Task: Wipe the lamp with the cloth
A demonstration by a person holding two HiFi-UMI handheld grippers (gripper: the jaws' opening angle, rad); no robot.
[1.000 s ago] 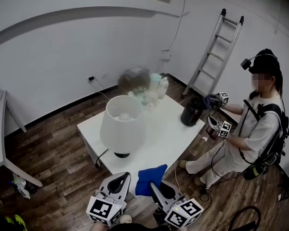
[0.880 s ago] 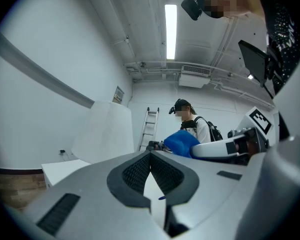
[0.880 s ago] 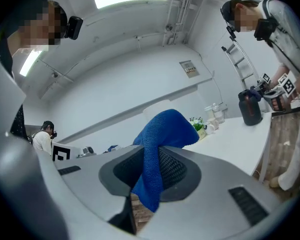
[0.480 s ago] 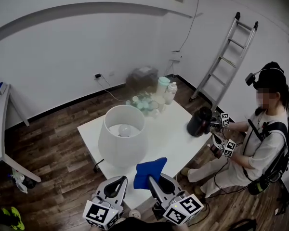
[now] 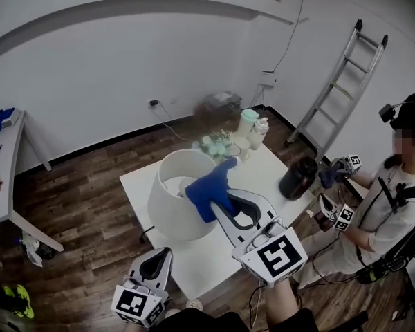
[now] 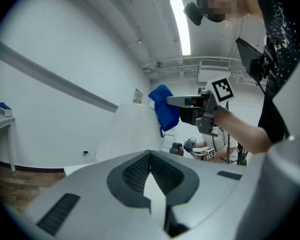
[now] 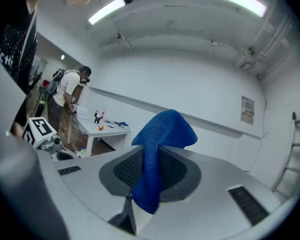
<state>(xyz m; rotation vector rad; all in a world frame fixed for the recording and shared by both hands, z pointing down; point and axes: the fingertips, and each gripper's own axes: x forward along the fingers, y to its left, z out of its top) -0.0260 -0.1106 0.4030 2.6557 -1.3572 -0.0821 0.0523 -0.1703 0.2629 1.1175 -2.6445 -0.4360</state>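
The white lamp shade [image 5: 171, 209] stands on the white table [image 5: 211, 261]. My right gripper [image 5: 220, 206] is shut on the blue cloth [image 5: 207, 189], which it holds at the near right of the shade's top rim. I cannot tell whether the cloth touches the shade. The left gripper view shows the cloth [image 6: 165, 109] beside the top of the shade [image 6: 125, 131]. In the right gripper view the cloth [image 7: 157, 154] hangs over the jaws. My left gripper [image 5: 160, 256] stays low at the table's near edge, shut and with nothing in it.
Another person [image 5: 394, 199] sits at the right and holds two grippers near a dark jar [image 5: 297, 178]. Bottles and cups [image 5: 238, 133] crowd the table's far edge. A ladder [image 5: 342, 81] leans on the right wall. A grey table [image 5: 3, 185] stands at the left.
My right gripper has risen and moved forward with the cloth, from the table's near edge up to the shade's rim. My left gripper has stayed low.
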